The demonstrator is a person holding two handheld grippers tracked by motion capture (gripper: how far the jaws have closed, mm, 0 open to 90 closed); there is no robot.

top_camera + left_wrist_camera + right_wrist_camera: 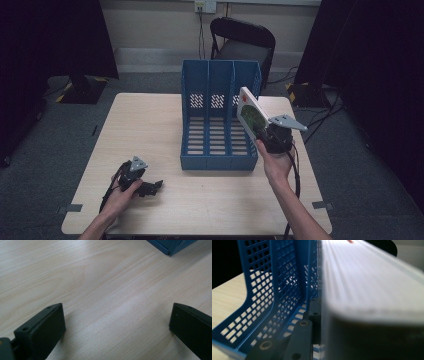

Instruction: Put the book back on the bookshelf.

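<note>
A blue three-slot file rack [217, 163] stands upright in the middle of the wooden table [145, 125]. My right gripper [262, 129] is shut on a white book [250, 112] with a green and red cover. It holds the book tilted just above the rack's right wall. In the right gripper view the book [372, 285] is blurred and lies right beside the rack's mesh divider [274, 290]; one black finger [303, 337] presses its side. My left gripper [154, 186] rests low on the table at the front left, open, with bare wood between its fingers [42, 330].
A corner of the rack [172, 245] is at the top right of the left gripper view. A black chair [245, 45] stands behind the table, with dark curtains at both sides. The table edge [200, 232] runs close to the person's forearms.
</note>
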